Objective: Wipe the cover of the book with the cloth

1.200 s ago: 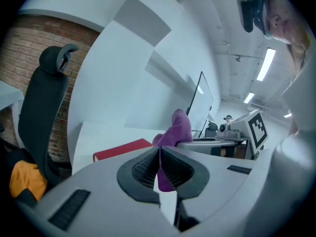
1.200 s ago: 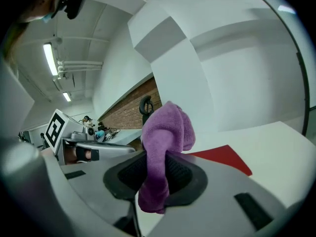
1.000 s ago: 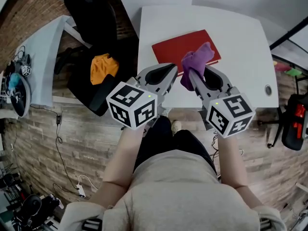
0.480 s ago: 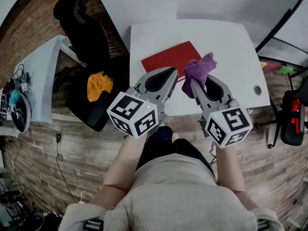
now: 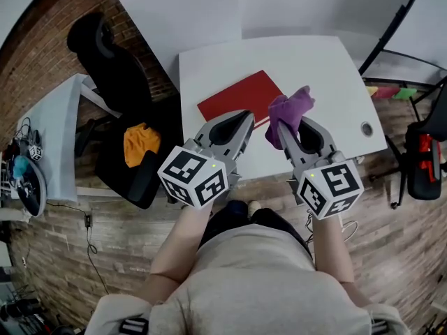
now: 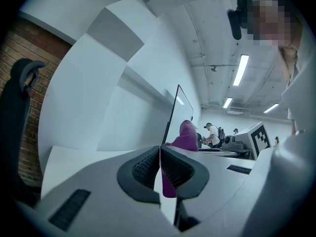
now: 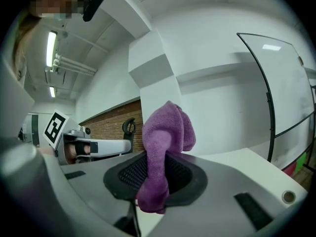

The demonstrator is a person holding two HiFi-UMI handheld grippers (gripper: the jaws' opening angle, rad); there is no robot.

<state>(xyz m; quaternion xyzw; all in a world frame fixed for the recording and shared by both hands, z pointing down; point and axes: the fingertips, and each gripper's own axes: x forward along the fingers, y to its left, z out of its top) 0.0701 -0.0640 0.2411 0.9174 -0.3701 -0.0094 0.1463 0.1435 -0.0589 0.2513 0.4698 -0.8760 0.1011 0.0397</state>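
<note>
A red book (image 5: 237, 96) lies flat near the front left of the white table (image 5: 314, 61). My right gripper (image 5: 283, 128) is shut on a purple cloth (image 5: 290, 110), which bunches up above its jaws (image 7: 165, 147) and hangs over the table's front part, just right of the book. My left gripper (image 5: 241, 125) is shut with nothing in it, its tips over the book's near edge. In the left gripper view the purple cloth (image 6: 185, 137) shows beyond the closed jaws. Both grippers are held above the table, apart from the book.
A black office chair (image 5: 115, 68) stands left of the table with an orange cloth (image 5: 142, 144) on a dark seat beside it. A round hole (image 5: 367, 128) sits in the table's right corner. A second table (image 5: 59, 131) with gear lies far left. People stand far off in the room.
The head view has shifted, so the table and book now sit farther from the grippers. Both grippers stay shut, side by side, the right one still holding the cloth.
</note>
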